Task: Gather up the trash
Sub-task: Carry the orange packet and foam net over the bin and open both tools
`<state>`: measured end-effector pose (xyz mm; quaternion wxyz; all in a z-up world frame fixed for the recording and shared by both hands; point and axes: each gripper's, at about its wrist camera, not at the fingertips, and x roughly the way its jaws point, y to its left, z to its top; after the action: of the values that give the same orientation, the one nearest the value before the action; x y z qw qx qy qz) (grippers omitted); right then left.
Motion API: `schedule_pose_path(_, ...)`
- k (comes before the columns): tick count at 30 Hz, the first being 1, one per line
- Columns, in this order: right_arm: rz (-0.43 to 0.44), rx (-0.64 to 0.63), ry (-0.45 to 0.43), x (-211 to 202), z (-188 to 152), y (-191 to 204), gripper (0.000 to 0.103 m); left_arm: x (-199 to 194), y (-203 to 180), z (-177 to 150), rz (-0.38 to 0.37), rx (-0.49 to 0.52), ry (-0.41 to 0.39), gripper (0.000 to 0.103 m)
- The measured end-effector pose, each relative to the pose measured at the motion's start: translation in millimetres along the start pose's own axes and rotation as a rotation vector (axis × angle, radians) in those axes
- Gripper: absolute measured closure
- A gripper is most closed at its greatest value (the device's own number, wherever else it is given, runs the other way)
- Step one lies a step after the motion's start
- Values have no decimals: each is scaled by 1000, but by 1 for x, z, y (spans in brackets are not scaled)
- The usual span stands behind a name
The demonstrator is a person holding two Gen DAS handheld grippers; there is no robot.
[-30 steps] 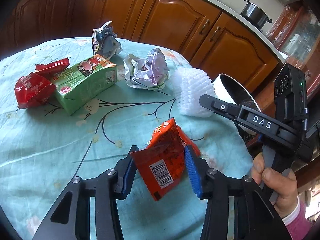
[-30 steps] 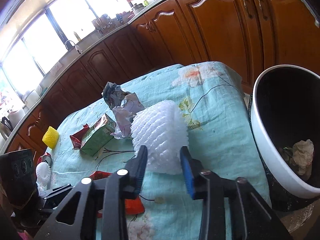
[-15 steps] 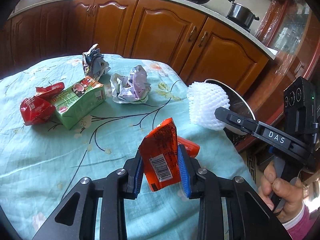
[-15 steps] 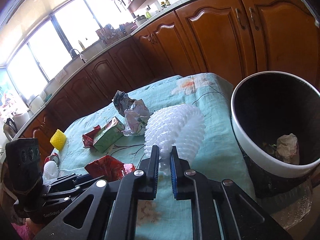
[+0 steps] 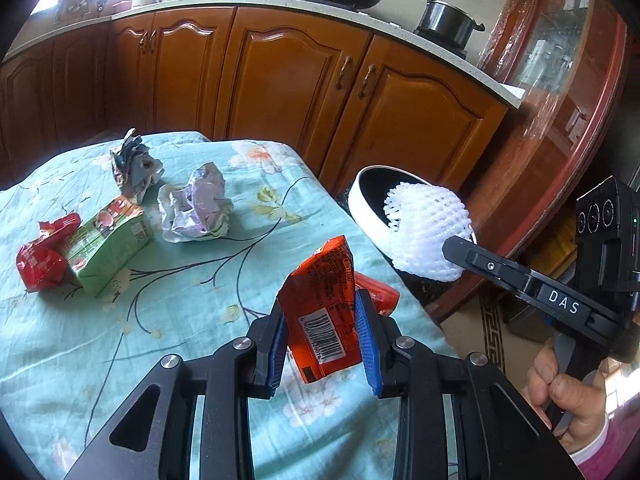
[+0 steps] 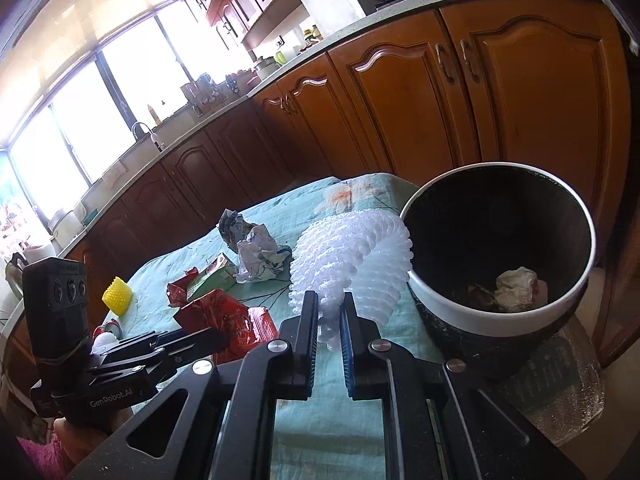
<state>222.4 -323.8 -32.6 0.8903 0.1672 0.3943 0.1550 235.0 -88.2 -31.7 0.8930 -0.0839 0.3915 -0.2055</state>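
Observation:
My left gripper (image 5: 321, 334) is shut on an orange snack wrapper (image 5: 326, 304) and holds it above the table's right part. My right gripper (image 6: 329, 322) is shut on a white foam fruit net (image 6: 352, 264) and holds it next to the rim of the trash bin (image 6: 472, 316). In the left wrist view the net (image 5: 426, 236) hangs in front of the bin (image 5: 364, 208). The bin stands beside the table and holds crumpled paper (image 6: 516, 284).
On the teal tablecloth (image 5: 80, 340) lie a green carton (image 5: 106, 242), a red wrapper (image 5: 40, 264), two crumpled foil wads (image 5: 196, 208) (image 5: 134, 164) and another red wrapper (image 5: 380, 294). A yellow foam net (image 6: 117, 295) sits at the table's far side. Wooden cabinets (image 5: 280, 72) stand behind.
My left gripper closed on the orange wrapper and lifted it. My right gripper closed on the white foam net, lifted it off the table and carried it to the bin.

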Motion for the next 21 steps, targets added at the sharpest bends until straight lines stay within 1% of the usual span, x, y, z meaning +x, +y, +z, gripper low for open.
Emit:
schedule_pose_path(11,-51,42,-41,-29,1,-34,93,17,-33,16,-26,65,2,73)
schedule_pose_path(21,-88,80,-59,-38,6,-62,93,45,-55,30,-27,99,19,73)
